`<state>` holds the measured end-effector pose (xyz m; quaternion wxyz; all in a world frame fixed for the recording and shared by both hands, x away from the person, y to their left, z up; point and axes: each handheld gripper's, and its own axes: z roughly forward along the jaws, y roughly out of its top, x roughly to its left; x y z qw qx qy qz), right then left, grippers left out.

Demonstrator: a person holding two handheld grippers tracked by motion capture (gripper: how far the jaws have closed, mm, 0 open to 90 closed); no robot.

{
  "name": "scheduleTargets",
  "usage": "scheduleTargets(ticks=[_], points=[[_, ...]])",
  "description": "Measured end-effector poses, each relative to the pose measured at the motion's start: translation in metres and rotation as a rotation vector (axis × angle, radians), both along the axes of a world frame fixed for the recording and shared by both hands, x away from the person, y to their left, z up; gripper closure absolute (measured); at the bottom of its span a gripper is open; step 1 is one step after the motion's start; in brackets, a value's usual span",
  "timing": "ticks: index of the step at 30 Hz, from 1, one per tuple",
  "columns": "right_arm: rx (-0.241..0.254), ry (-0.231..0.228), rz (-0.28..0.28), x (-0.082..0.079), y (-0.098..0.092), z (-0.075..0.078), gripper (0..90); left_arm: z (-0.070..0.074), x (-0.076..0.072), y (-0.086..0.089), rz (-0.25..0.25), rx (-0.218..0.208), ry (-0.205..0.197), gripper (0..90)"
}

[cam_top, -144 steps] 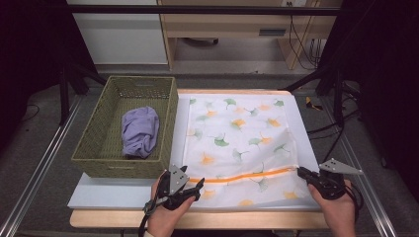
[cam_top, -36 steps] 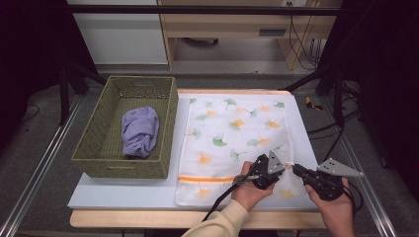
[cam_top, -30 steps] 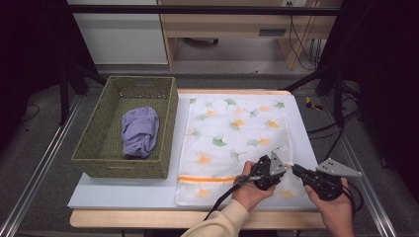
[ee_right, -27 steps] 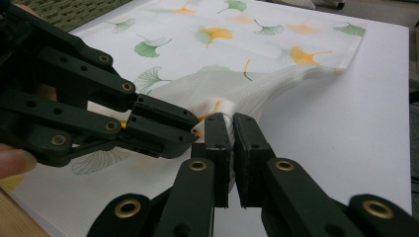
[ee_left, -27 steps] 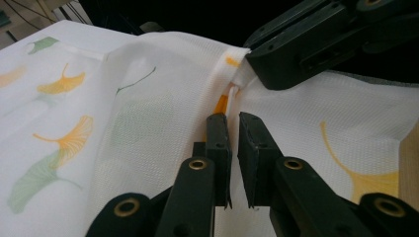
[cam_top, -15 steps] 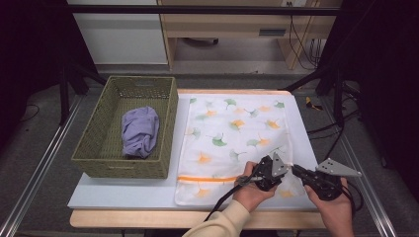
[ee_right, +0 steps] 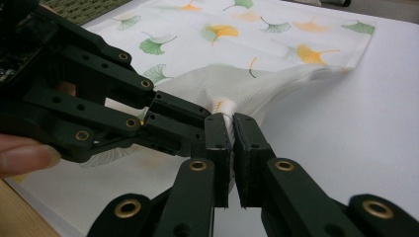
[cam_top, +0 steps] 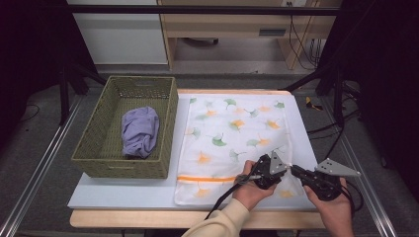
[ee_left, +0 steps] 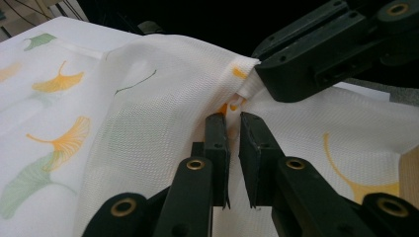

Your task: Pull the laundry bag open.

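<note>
A white cloth printed with ginkgo leaves lies spread on the table, with an orange stripe near its front edge. At its near right corner both grippers meet. My left gripper reaches across from the left and is shut on a raised fold of the cloth. Its jaws pinch the fabric just below the right gripper's fingers. My right gripper is shut on the same bunched corner, its tips right beside the left gripper's fingers.
A green woven basket stands at the table's left and holds a crumpled lilac cloth. The white table board shows bare in front of the basket. Dark stands and cables flank the table on the right.
Since the earliest frame my left gripper has crossed from the cloth's near left corner to beside the right gripper. Over the last second neither hand has moved.
</note>
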<state>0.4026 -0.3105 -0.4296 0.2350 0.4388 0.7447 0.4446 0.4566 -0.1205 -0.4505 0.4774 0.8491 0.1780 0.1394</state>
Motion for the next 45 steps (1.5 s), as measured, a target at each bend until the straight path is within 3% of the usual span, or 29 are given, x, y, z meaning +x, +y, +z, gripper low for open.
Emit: scheduleTargets(ticks=[13,16,24,45], points=[[-0.003,-0.001,-0.002,0.0007,0.0010,-0.0004,85.9,-0.0016,-0.0012,-0.0029,0.010,0.000,0.007,89.3],[0.005,0.003,-0.008,0.0004,0.0005,0.0001,85.9,-0.0021,-0.0012,-0.0041,0.023,-0.030,0.026,89.2],[0.006,0.009,-0.006,0.0008,-0.0001,-0.0001,86.0,-0.0047,-0.0006,-0.0061,0.033,-0.057,0.031,87.2],[0.027,0.021,-0.013,0.0031,-0.0025,-0.0047,82.0,-0.0060,-0.0013,-0.0067,0.054,-0.046,0.032,89.5]])
